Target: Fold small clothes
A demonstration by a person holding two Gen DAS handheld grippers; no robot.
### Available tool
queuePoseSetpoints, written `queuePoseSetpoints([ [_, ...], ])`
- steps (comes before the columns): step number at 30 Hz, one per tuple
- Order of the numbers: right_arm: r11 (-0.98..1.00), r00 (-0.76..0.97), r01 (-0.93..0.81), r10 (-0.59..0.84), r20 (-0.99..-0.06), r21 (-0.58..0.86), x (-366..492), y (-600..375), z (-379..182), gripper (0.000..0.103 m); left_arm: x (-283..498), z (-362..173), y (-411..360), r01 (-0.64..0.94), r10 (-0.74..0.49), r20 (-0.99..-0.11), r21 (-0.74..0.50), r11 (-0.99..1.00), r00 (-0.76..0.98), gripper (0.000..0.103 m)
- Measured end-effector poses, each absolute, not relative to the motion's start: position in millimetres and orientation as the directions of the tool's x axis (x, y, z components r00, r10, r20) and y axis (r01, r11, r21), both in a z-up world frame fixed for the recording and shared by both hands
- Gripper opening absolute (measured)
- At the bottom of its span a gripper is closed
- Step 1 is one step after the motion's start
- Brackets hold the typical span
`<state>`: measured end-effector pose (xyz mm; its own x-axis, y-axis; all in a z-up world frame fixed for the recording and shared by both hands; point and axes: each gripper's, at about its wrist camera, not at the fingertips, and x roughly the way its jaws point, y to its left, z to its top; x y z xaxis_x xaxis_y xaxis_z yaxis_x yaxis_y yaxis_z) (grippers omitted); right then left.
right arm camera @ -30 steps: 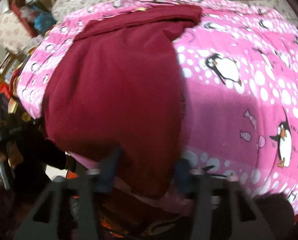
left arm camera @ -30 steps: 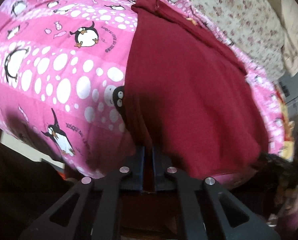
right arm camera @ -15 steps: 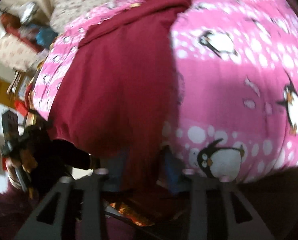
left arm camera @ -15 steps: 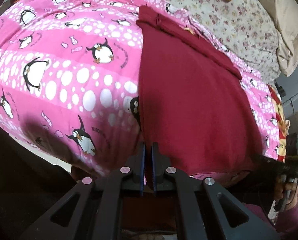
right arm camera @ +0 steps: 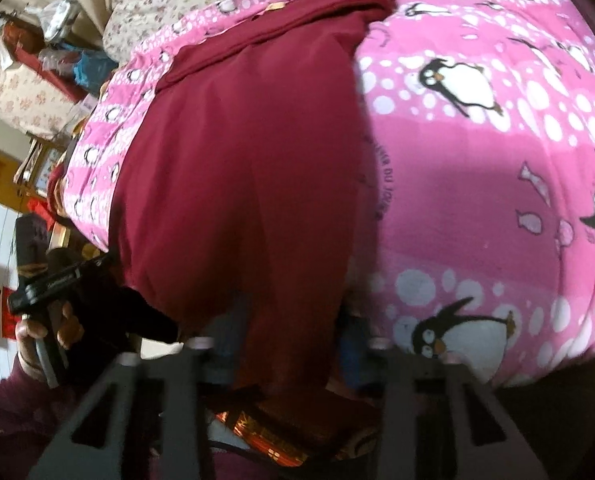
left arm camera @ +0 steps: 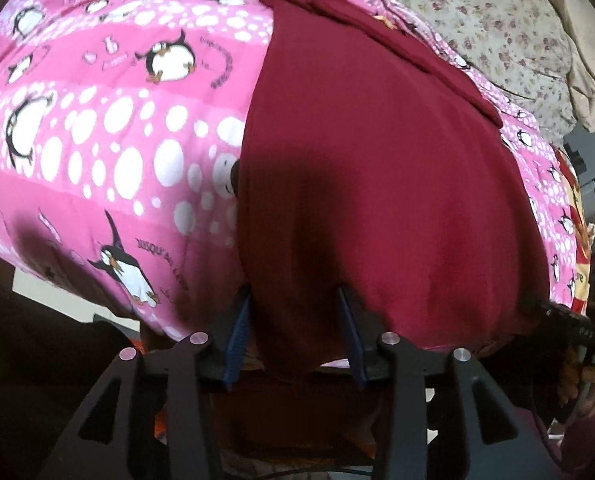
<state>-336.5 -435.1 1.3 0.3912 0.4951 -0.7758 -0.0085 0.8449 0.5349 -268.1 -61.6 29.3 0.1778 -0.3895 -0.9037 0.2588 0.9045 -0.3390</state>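
Observation:
A dark red garment [left arm camera: 377,168] lies spread on a pink penguin-print blanket [left arm camera: 109,128]; its near hem hangs over the bed's front edge. My left gripper [left arm camera: 293,332] is open, its blue-padded fingers [left arm camera: 237,328] standing either side of the garment's near left corner. In the right wrist view the garment [right arm camera: 237,168] fills the left half. My right gripper [right arm camera: 285,340] is open around the near right corner of the hem, which hangs between the fingers. The left gripper also shows in the right wrist view [right arm camera: 57,280], held in a hand.
A floral bedsheet [left arm camera: 497,24] lies beyond the pink blanket [right arm camera: 497,160]. A beige pillow [left arm camera: 585,60] is at the far right. Cluttered shelves and bags [right arm camera: 57,52] stand off the bed's left side. The bed's front edge drops off just in front of both grippers.
My left gripper was shut on the hem and has opened wide. My right gripper has opened a little more. Both views moved closer to the near hem.

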Motion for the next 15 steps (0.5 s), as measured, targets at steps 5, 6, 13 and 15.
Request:
queuePoseSetpoints([
  [5, 0.808, 0.408, -0.059, 0.556, -0.725, 0.586, -335, -437, 14, 0.009, -258, 48, -47, 0.236, -0.495, -0.856, -0.455, 0.858, 0.147, 0.000],
  [6, 0.786, 0.426, -0.065, 0.579, -0.696, 0.615, -334, -442, 20, 0.009, -255, 57, -43, 0.237, -0.525, -0.836, -0.485, 0.842, 0.156, 0.000],
  [13, 0.652, 0.623, -0.079, 0.623, -0.473, 0.754, -287, -489, 70, 0.009, -194, 141, -44, 0.311, -0.610, -0.707, -0.525, 0.792, 0.359, 0.000],
  [15, 0.655, 0.666, -0.090, 0.600, -0.444, 0.750, -262, -495, 84, 0.009, -163, 156, -56, 0.331, -0.618, -0.673, -0.522, 0.786, 0.406, 0.000],
])
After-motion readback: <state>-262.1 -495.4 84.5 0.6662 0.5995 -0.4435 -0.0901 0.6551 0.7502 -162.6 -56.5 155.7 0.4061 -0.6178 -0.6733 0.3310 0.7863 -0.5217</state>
